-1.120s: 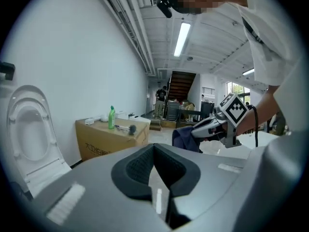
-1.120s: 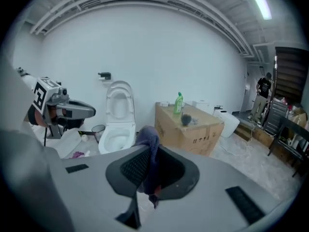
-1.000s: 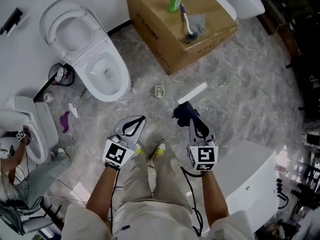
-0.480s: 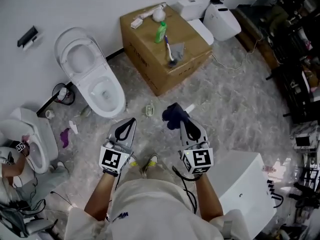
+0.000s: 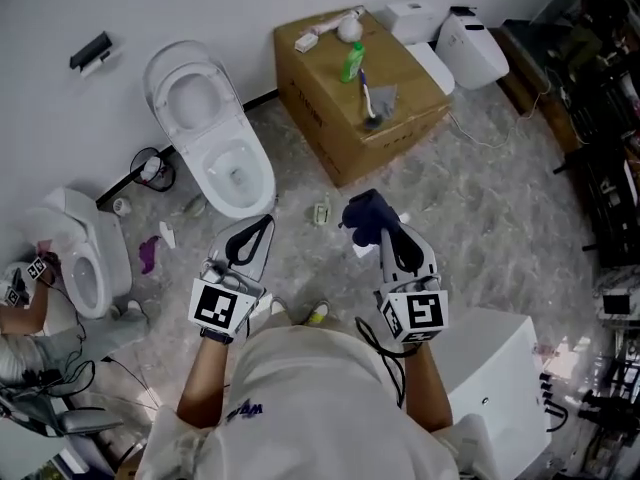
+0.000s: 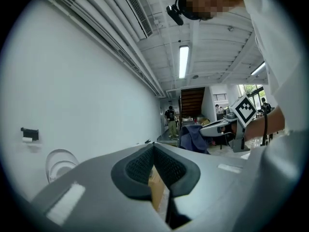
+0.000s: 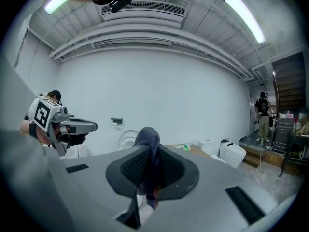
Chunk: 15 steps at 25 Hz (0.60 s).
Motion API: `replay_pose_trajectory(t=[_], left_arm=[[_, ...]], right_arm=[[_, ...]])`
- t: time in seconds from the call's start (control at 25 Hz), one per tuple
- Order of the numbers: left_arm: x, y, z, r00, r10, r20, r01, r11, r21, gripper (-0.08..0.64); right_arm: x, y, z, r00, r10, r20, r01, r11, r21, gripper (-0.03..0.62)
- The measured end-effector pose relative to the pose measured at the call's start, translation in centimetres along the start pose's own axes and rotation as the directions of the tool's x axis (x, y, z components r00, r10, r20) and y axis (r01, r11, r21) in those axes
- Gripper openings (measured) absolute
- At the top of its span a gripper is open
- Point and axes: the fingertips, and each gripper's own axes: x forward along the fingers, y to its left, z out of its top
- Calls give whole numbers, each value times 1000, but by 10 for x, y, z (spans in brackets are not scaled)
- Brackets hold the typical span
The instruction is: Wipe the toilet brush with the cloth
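The toilet brush [image 5: 367, 98], with a blue and white handle and a dark head, lies on top of a cardboard box [image 5: 330, 108] far ahead of both grippers. A dark blue cloth [image 5: 364, 213] is bunched at the tip of my right gripper [image 5: 385, 228], which is shut on it. In the right gripper view the cloth [image 7: 147, 146] sticks up between the jaws of the right gripper [image 7: 150, 178]. My left gripper [image 5: 260, 226] is held level to the left, shut, with nothing in it. Its jaws meet in the left gripper view [image 6: 154, 149].
A green bottle [image 5: 352, 61] and a grey rag [image 5: 386, 97] share the box top. An open white toilet [image 5: 215, 138] stands left of the box. Another toilet [image 5: 85, 258] and a crouching person [image 5: 20, 313] are at far left. White fixtures [image 5: 470, 43] stand behind, and a white tub [image 5: 500, 368] is at lower right.
The head view has swung, so the box and toilet sit differently in the frame. Both grippers keep the same pose, and the cloth stays in the right one.
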Motion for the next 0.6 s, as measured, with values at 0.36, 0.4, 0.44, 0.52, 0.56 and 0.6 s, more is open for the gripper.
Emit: replay_pose_trajectory(t=[0.36,0.4,0.44,0.52,0.56,0.6], left_arm=[[-9,24,-12,997,55,-59,-54,998,16,-2],[-8,26,-11,996,57,-62,-56,998,21,-2],[-7,27,-12,996,55,-64,-53,998,22,-3],[-5,26,-13,997,47,-62,-45,999,24,-3],[-4,24,-13,997,45,-62,-44,999,26,-3],[-3,23,-12,997,43,-62,-41,999,27,-3]], right_arm=[[-3,-18,1,999,-35,21,34,999,42,35],[-1,-19,1,999,-39,24,38,998,49,35],[-1,-19,0,999,-43,29,42,998,54,35],[-2,-21,0,998,-49,36,47,997,63,35],[-3,-21,0,998,-51,40,48,996,70,35],[-5,-23,0,998,-52,43,48,996,76,35]])
